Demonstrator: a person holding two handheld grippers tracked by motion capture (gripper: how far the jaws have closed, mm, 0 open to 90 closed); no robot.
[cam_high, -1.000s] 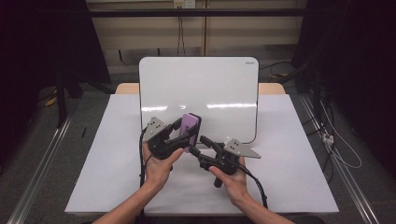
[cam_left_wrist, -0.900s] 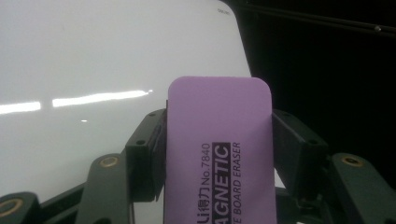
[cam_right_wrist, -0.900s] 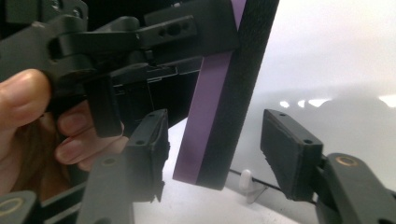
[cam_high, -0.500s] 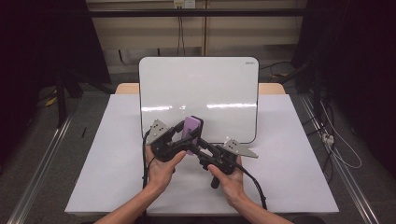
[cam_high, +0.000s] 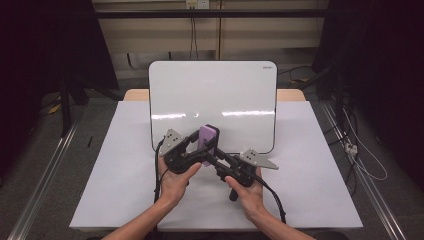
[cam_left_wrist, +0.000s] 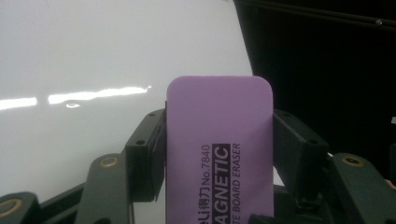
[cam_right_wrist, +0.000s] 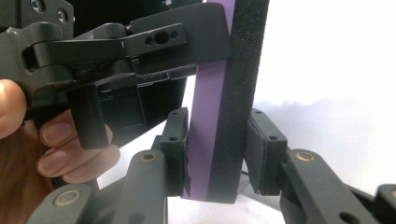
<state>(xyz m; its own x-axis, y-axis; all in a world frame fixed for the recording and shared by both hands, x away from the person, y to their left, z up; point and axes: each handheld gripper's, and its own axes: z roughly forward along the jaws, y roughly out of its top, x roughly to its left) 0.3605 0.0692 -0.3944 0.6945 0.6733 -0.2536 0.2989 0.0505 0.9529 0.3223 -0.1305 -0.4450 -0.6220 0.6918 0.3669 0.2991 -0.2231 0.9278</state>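
Observation:
A purple magnetic whiteboard eraser with a black felt face is held upright above the table, in front of the whiteboard. My left gripper is shut on it; in the left gripper view both pads press the sides of the eraser. My right gripper comes in from the right and has just been closing. In the right gripper view its jaws clamp the lower end of the eraser across purple back and felt, below the left gripper.
The whiteboard stands propped at the back of a white sheet covering the table. A wooden table edge shows behind it. Metal rails run along the floor at both sides, and cables lie at the right.
The right gripper's jaws have closed onto the eraser's lower end. Both hands have stayed almost where they were, the left still gripping the eraser.

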